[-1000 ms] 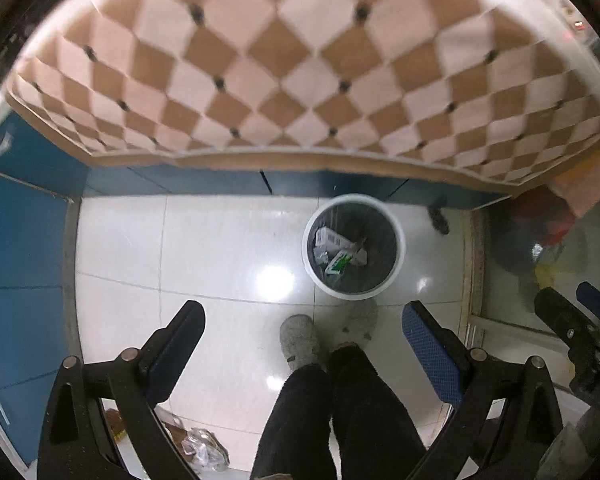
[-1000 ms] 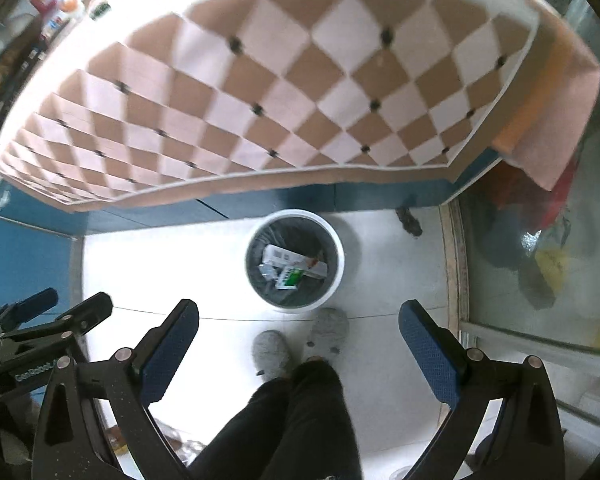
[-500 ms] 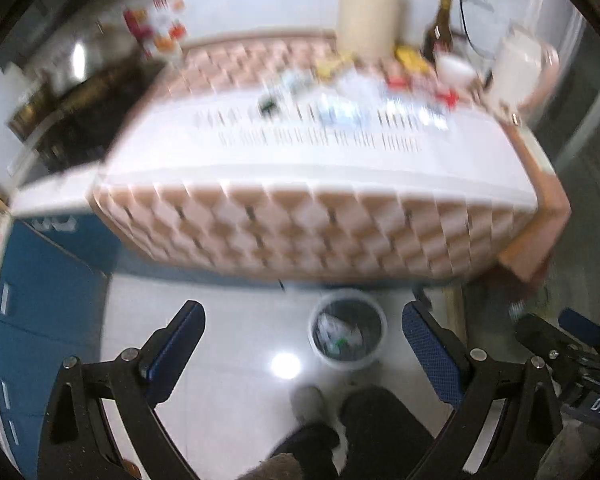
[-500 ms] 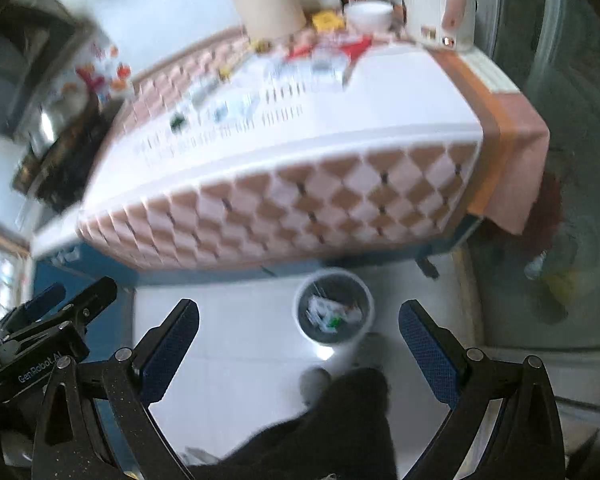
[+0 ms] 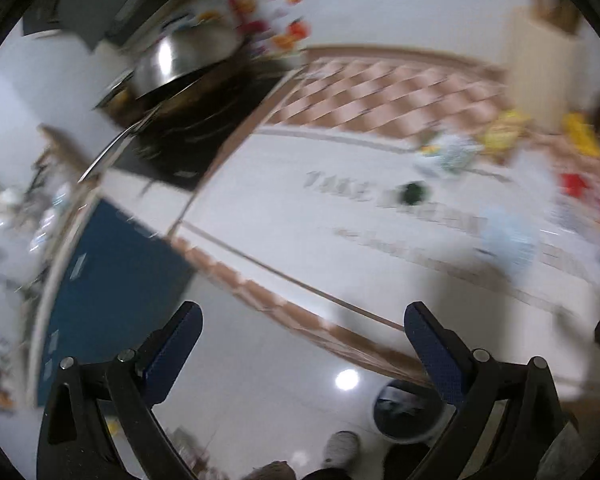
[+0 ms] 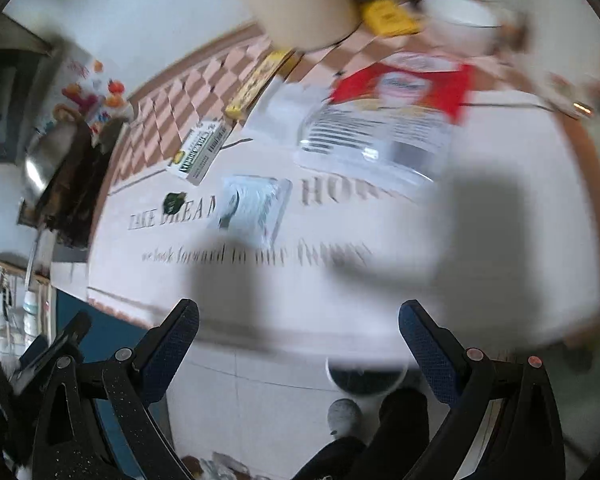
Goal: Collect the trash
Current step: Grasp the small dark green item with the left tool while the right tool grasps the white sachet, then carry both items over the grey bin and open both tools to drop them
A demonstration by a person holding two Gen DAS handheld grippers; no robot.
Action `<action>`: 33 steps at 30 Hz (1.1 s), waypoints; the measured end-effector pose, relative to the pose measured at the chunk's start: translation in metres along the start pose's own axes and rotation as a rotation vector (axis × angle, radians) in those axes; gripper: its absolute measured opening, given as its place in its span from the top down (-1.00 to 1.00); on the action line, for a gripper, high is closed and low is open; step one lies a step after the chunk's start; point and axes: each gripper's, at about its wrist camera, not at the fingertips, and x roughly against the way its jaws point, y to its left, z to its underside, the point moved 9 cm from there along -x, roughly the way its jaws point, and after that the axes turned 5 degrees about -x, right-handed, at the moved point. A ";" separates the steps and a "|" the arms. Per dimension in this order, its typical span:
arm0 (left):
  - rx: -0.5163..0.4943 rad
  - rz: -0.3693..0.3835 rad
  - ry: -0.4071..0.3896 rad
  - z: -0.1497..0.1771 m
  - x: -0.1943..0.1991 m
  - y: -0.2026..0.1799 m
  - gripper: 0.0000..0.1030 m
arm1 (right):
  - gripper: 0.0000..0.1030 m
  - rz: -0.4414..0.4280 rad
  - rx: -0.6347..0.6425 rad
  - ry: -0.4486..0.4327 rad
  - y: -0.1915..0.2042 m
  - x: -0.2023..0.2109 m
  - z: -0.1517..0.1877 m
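— Trash: where is it lying?
— On the table [image 6: 380, 280], far side: one box [image 6: 202, 152], one pale packet [image 6: 256, 208], one red-and-clear bag [image 6: 384, 120]. One bin [image 6: 364, 378] is standing on the floor, near my feet.
— Your jaws?
— Both my left gripper [image 5: 300, 340] and right gripper [image 6: 296, 336] are gaping wide, holding nothing. I'm reaching for a piece, I judge; next I'm needing to close on one.
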 end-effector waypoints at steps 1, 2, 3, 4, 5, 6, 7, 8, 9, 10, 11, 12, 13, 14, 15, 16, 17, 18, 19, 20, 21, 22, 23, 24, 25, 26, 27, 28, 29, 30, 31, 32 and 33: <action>0.015 -0.032 0.030 -0.001 -0.013 0.005 -1.00 | -0.97 0.008 0.018 0.016 0.010 -0.023 -0.013; 0.031 -0.057 0.060 -0.002 -0.024 0.009 -1.00 | -0.96 0.020 0.036 0.025 0.019 -0.042 -0.020; 0.048 -0.074 0.091 -0.002 -0.036 0.013 -1.00 | -0.96 0.030 0.053 0.033 0.027 -0.058 -0.028; 0.065 -0.079 0.118 -0.002 -0.046 0.016 -1.00 | -0.90 0.037 0.069 0.038 0.034 -0.071 -0.035; 0.079 -0.078 0.139 -0.004 -0.054 0.017 -1.00 | -0.73 0.047 0.089 0.039 0.042 -0.086 -0.041; 0.090 -0.074 0.156 -0.007 -0.063 0.018 -1.00 | -0.61 0.061 0.118 0.045 0.052 -0.101 -0.046; 0.101 -0.060 0.170 -0.010 -0.070 0.018 -1.00 | -0.50 0.080 0.140 0.047 0.056 -0.110 -0.049; 0.109 -0.042 0.177 -0.013 -0.074 0.017 -1.00 | -0.06 0.107 0.215 -0.022 0.069 -0.114 -0.056; 0.120 -0.015 0.181 -0.017 -0.079 0.015 -1.00 | 0.07 0.138 0.258 -0.037 0.074 -0.118 -0.057; 0.127 0.014 0.181 -0.021 -0.083 0.013 -1.00 | 0.40 0.187 0.305 -0.068 0.078 -0.121 -0.059; 0.131 0.045 0.179 -0.026 -0.086 0.009 -0.99 | 0.82 0.201 0.327 -0.088 0.079 -0.121 -0.059; 0.130 0.091 0.173 -0.035 -0.088 -0.001 -0.98 | 1.00 0.187 0.342 -0.087 0.081 -0.124 -0.059; 0.129 0.137 0.168 -0.041 -0.091 -0.008 -0.95 | 1.00 0.194 0.347 -0.089 0.079 -0.124 -0.059; 0.126 0.174 0.164 -0.046 -0.093 -0.014 -0.93 | 1.00 0.183 0.339 -0.090 0.073 -0.122 -0.060; 0.120 0.225 0.157 -0.053 -0.094 -0.024 -0.91 | 1.00 0.176 0.326 -0.091 0.067 -0.120 -0.061; 0.115 0.260 0.156 -0.058 -0.096 -0.033 -0.78 | 1.00 0.166 0.308 -0.092 0.061 -0.115 -0.062; 0.107 0.285 0.155 -0.064 -0.101 -0.041 -0.67 | 1.00 0.158 0.282 -0.093 0.051 -0.107 -0.065; 0.093 0.317 0.154 -0.070 -0.103 -0.052 -0.54 | 1.00 0.151 0.252 -0.098 0.039 -0.100 -0.068; 0.079 0.337 0.155 -0.074 -0.106 -0.060 -0.47 | 1.00 0.145 0.231 -0.101 0.032 -0.093 -0.071; 0.067 0.349 0.155 -0.078 -0.109 -0.068 -0.46 | 1.00 0.135 0.197 -0.103 0.024 -0.085 -0.076; 0.051 0.364 0.155 -0.081 -0.112 -0.076 -0.35 | 1.00 0.125 0.178 -0.104 0.018 -0.080 -0.078; 0.037 0.372 0.159 -0.083 -0.115 -0.081 -0.13 | 1.00 0.117 0.162 -0.102 0.014 -0.076 -0.080; 0.023 0.382 0.167 -0.084 -0.119 -0.087 0.04 | 1.00 0.083 0.140 -0.077 0.010 -0.075 -0.081; 0.010 0.403 0.179 -0.083 -0.122 -0.092 0.37 | 1.00 0.051 0.117 -0.058 0.009 -0.074 -0.081; 0.006 0.411 0.165 -0.085 -0.122 -0.094 0.51 | 0.99 0.027 0.093 -0.043 0.008 -0.074 -0.081; -0.006 0.405 0.152 -0.085 -0.120 -0.093 0.60 | 0.99 0.003 0.066 -0.015 0.008 -0.076 -0.081; -0.014 0.401 0.147 -0.085 -0.119 -0.093 0.60 | 0.97 -0.012 0.053 0.000 0.009 -0.078 -0.081; -0.014 0.390 0.142 -0.084 -0.118 -0.090 0.62 | 0.84 -0.029 0.041 0.015 0.013 -0.080 -0.080; -0.015 0.371 0.136 -0.081 -0.116 -0.086 0.62 | 0.51 -0.037 0.041 0.022 0.018 -0.082 -0.077; -0.021 0.339 0.127 -0.077 -0.113 -0.080 0.63 | 0.30 -0.046 0.047 0.028 0.025 -0.086 -0.074; -0.023 0.304 0.119 -0.072 -0.110 -0.073 0.63 | -0.04 -0.054 0.054 0.029 0.032 -0.088 -0.072; -0.024 0.260 0.111 -0.064 -0.106 -0.065 0.63 | -0.19 -0.065 0.065 0.027 0.042 -0.092 -0.070; -0.024 0.210 0.106 -0.055 -0.100 -0.054 0.64 | -0.21 -0.063 0.083 0.028 0.053 -0.097 -0.066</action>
